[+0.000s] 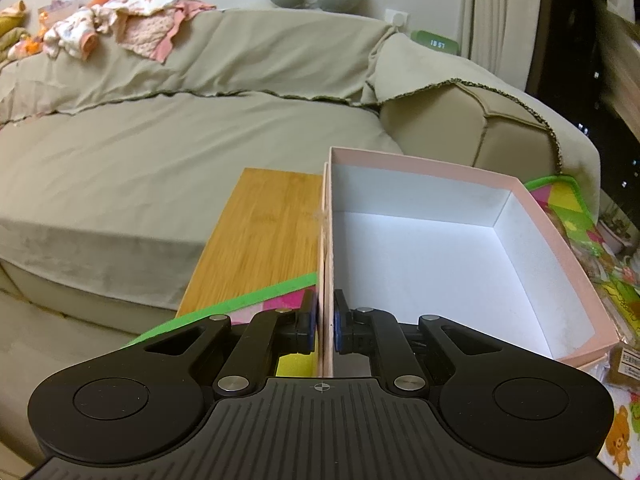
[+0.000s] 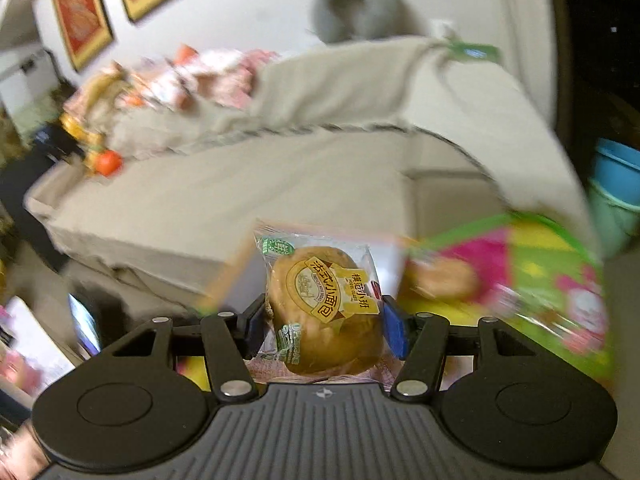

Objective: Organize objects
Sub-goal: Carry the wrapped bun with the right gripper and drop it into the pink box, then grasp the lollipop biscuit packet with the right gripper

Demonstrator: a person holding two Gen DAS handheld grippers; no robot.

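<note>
In the left wrist view a pink box [image 1: 556, 236] with a white inside stands open and has nothing in it. My left gripper [image 1: 326, 320] is shut on the box's near left wall, one pad on each side. In the right wrist view my right gripper [image 2: 325, 328] is shut on a wrapped bread bun [image 2: 324, 308] in clear plastic with a yellow label, held up in the air. The background there is blurred. Another wrapped bun [image 2: 444, 280] lies blurred on the colourful play mat [image 2: 540, 272] to the right.
A bamboo board [image 1: 260, 232] lies left of the box, against a beige covered sofa [image 1: 160, 152]. Clothes [image 1: 120, 24] are piled on the sofa back. A packet [image 1: 624, 364] lies on the mat at the box's right. Blue tubs [image 2: 616, 188] stand at far right.
</note>
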